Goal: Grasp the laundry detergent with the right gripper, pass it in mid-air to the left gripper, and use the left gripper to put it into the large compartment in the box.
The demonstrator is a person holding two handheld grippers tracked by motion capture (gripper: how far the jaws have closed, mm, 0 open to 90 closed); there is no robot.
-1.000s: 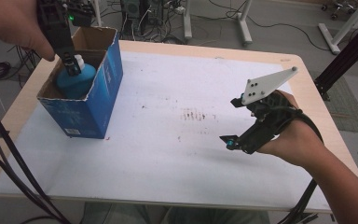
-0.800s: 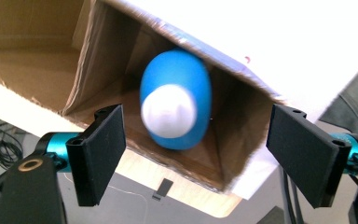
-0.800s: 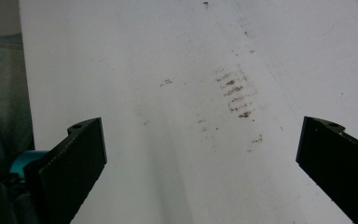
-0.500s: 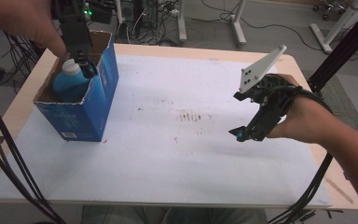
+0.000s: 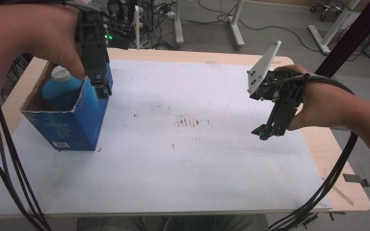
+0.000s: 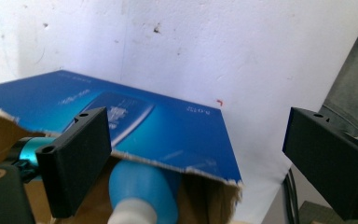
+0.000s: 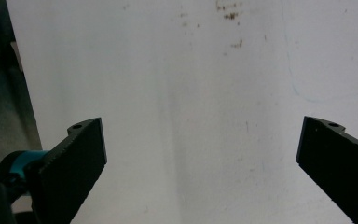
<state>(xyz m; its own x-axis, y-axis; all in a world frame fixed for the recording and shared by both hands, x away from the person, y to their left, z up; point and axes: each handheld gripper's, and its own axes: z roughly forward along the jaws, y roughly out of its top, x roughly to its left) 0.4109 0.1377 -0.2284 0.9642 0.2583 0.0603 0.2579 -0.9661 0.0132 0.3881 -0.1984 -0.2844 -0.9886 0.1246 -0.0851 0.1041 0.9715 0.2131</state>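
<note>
Right hand-held gripper: nearest to you, at the right of the tabletop. You hold it tipped down over bare paper, jaws wide apart with nothing between them, probably kept out of the way as the idle hand.
White sheet: covers most of the tabletop and bears faint brown smudges at its middle. It gives a plain working surface between your two hands.
Blue box: stands upright at the left on the sheet, its torn top open. Its upright stance lets things drop in from above.
Blue bottle: the thing in hand. It sits inside the box, white cap towards the far side, resting free of either gripper.
Left hand-held gripper: farthest, at the box's right wall near the rim. Its jaws have just been opening and now stand apart; in the left gripper view the bottle lies below and between them, unpressed. Judged, this is the release after placing.
</note>
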